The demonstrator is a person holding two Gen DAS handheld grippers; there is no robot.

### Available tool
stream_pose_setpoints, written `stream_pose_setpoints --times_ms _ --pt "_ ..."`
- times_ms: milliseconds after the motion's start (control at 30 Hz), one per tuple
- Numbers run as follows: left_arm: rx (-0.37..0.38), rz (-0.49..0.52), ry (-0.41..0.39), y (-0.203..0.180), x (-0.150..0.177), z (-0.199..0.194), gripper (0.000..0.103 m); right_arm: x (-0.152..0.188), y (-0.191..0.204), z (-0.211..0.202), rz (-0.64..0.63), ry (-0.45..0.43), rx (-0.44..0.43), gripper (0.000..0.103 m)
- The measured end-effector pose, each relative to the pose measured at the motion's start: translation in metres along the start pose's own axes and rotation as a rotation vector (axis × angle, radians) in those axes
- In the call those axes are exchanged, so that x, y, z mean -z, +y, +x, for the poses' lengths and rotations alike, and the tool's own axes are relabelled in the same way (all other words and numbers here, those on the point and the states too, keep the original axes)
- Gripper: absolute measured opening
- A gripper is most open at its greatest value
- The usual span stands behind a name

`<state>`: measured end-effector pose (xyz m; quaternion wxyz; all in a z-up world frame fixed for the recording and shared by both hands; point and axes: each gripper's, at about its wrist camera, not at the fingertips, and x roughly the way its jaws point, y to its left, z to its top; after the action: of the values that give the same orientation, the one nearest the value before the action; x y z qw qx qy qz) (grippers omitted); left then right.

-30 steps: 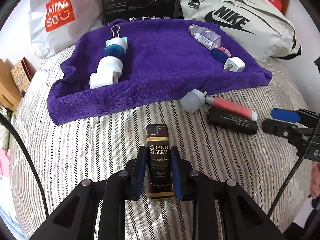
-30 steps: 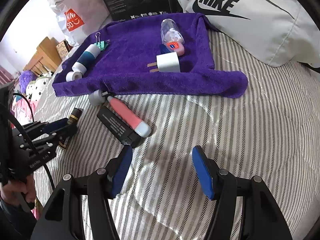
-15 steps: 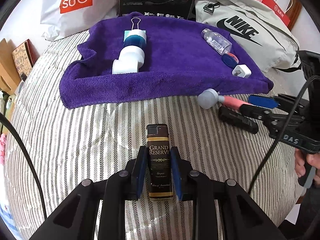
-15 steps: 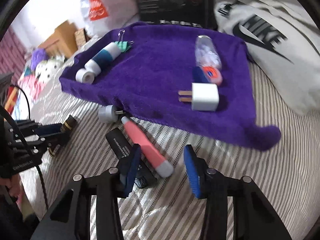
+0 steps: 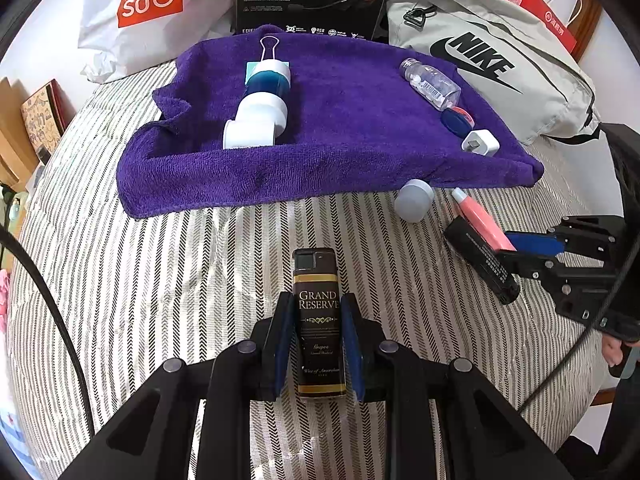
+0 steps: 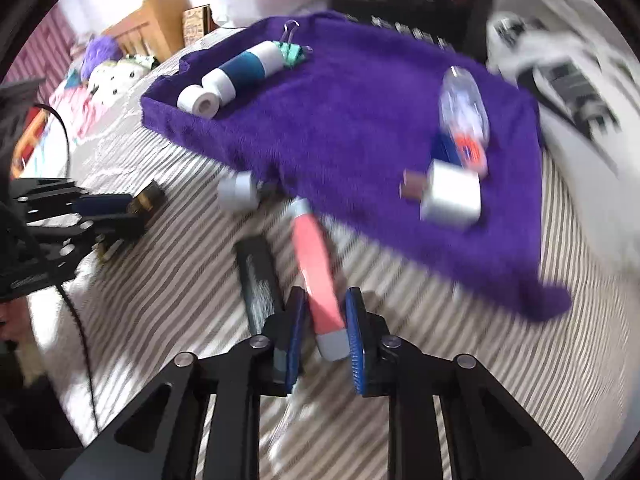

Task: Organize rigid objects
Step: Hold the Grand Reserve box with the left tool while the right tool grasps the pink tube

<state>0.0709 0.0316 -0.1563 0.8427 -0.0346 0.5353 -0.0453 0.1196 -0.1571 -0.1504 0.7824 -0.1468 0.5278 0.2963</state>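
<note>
The right gripper has just been closing and its jaws are now pinching the grey end of the pink tube, which is lying on the striped bedspread just near of the purple towel, beside the black stick. The left gripper is staying clamped on the dark lighter, nearer on the bedspread. With both pieces now gripped, they are probably heading for the towel, where the charger plug and clear bottle are already lying.
</note>
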Motion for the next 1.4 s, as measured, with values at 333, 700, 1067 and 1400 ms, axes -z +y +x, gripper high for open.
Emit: stream_pose_setpoints --times_ms 333,700,1067,1400 --pt "0.002 0.0 -0.007 0.001 0.002 -0.001 0.023 -0.011 0.019 0.007 -0.063 -0.046 0.082 0.021" --pt "-0.056 0.024 -0.01 -0.007 0.002 0.0 0.023 -0.006 0.019 0.007 -0.04 -0.086 0.098 0.02" --pt "-0.04 0.021 -0.037 -0.005 0.004 -0.003 0.023 -0.001 0.018 0.004 -0.027 -0.119 0.09 0.02" --pt "-0.077 0.052 -0.041 -0.008 0.006 -0.002 0.023 0.003 0.018 0.001 -0.019 -0.061 0.104 0.015"
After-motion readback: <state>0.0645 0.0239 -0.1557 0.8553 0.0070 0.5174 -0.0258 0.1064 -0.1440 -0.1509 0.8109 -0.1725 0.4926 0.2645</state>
